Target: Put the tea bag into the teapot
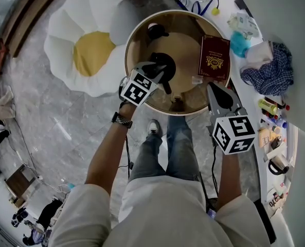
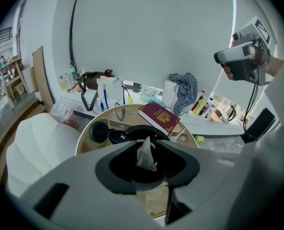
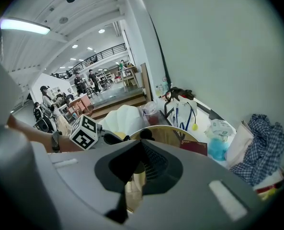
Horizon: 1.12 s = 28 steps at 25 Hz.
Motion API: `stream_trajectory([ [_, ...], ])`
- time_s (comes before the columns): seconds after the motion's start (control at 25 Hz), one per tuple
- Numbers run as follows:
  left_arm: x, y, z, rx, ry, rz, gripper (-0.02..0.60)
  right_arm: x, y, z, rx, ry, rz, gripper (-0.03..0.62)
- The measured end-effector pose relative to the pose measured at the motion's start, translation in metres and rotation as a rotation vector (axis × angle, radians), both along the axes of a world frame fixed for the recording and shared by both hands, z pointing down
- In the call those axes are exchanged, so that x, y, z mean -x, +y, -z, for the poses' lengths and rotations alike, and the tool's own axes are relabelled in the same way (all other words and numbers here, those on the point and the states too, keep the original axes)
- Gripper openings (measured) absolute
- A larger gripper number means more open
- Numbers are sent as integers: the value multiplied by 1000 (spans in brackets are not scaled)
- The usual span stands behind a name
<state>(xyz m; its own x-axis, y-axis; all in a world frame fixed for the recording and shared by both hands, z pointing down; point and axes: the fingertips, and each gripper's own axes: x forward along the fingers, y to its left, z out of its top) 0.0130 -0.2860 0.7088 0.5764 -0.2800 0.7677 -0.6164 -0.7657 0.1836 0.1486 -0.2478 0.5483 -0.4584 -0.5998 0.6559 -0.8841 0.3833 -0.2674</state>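
Note:
A black teapot [image 1: 161, 62] stands open on the round wooden table [image 1: 134, 35], its lid [image 1: 156, 31] lying farther back. My left gripper [image 1: 161, 72] hovers right over the pot's mouth. In the left gripper view the white pyramid tea bag [image 2: 145, 155] hangs in the gap between the jaws of the left gripper [image 2: 145, 145], above the teapot [image 2: 132, 133]. The jaws stand wide and their pads do not press on the bag. My right gripper [image 1: 215, 87] is at the table's near right edge, shut and empty, and the right gripper [image 3: 141, 147] shows the same in its own view.
A maroon book [image 1: 214, 56] lies on the table's right side. A white flower-shaped cushion [image 1: 90, 50] with a yellow centre sits on the floor to the left. The counter at right holds a checked cloth [image 1: 269, 71], bottles and a kettle [image 1: 278, 163].

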Motion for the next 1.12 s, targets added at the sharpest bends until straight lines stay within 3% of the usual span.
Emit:
stream_trajectory([
  [0.2, 3, 1, 0, 4, -8, 8, 129, -1, 2, -3, 5, -5, -2, 8],
  [0.56, 0, 4, -11, 34, -36, 10, 61, -4, 4, -8, 15, -8, -5, 6],
  [1.12, -5, -5, -11, 28, -28, 2, 97, -6, -1, -11, 20, -3, -13, 8],
])
